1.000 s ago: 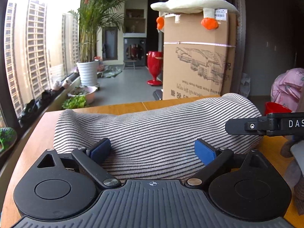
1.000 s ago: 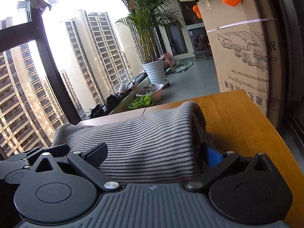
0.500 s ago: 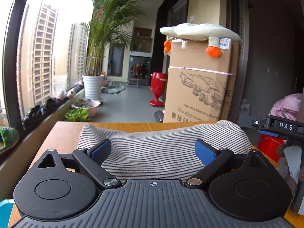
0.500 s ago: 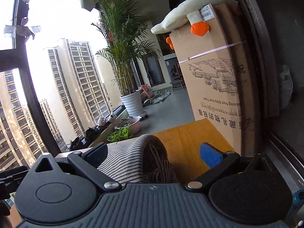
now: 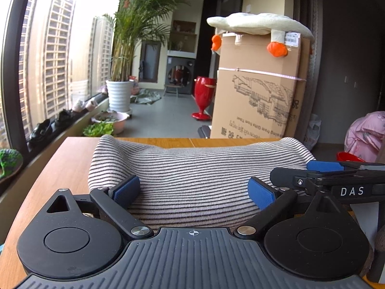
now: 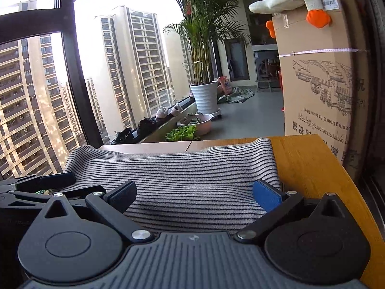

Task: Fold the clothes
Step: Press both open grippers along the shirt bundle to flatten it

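Note:
A grey garment with thin black stripes lies folded on the wooden table. My left gripper is open, its blue pads wide apart over the garment's near edge. My right gripper is open too, over the garment's right part. The right gripper also shows in the left wrist view at the garment's right end, and the left gripper shows at the left edge of the right wrist view. Neither holds cloth.
A tall cardboard box with a plush toy on top stands beyond the table. A potted palm, a red vase, a pink bundle and shoes on the window sill lie around. The table's right edge is near.
Both grippers tilted up and away from the garment, then came back down over its near edge. The garment now lies flatter, its right end spread out.

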`<state>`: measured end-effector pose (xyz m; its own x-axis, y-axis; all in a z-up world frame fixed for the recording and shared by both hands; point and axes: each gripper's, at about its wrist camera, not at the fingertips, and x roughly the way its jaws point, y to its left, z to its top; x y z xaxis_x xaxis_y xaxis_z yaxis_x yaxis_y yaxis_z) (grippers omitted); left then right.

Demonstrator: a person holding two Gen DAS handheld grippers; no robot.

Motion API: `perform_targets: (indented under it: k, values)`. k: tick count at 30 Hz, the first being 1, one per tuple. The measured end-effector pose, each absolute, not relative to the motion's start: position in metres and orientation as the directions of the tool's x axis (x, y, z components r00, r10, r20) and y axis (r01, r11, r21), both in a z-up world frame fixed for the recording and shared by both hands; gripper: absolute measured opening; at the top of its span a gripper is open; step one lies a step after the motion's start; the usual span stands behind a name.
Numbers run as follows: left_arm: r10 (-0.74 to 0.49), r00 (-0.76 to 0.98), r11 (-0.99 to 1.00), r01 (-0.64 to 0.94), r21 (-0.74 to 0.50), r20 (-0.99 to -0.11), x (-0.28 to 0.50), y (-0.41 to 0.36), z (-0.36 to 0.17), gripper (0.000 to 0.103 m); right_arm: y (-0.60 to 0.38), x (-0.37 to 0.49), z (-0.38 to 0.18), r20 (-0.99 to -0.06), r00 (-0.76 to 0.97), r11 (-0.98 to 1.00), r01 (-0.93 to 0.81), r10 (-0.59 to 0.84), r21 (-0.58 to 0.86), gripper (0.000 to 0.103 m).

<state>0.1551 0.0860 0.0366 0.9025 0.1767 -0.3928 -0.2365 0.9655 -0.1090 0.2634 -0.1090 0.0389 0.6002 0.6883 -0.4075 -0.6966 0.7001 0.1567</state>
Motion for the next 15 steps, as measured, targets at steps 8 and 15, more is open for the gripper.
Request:
perform_targets:
  k: [8,15]
  values:
    - [0.22,0.928,0.956,-0.266,-0.121,-0.301,0.131,0.087,0.039,0.101,-0.102,0.245,0.042,-0.409,0.665,0.745,-0.664,0.625,0.06,0.103]
    - [0.2,0.909,0.944,-0.279,-0.175,-0.365,0.139,0.1,0.036,0.102,-0.101,0.248,0.042,-0.408,0.728,0.81,-0.584,0.551,0.053,0.103]
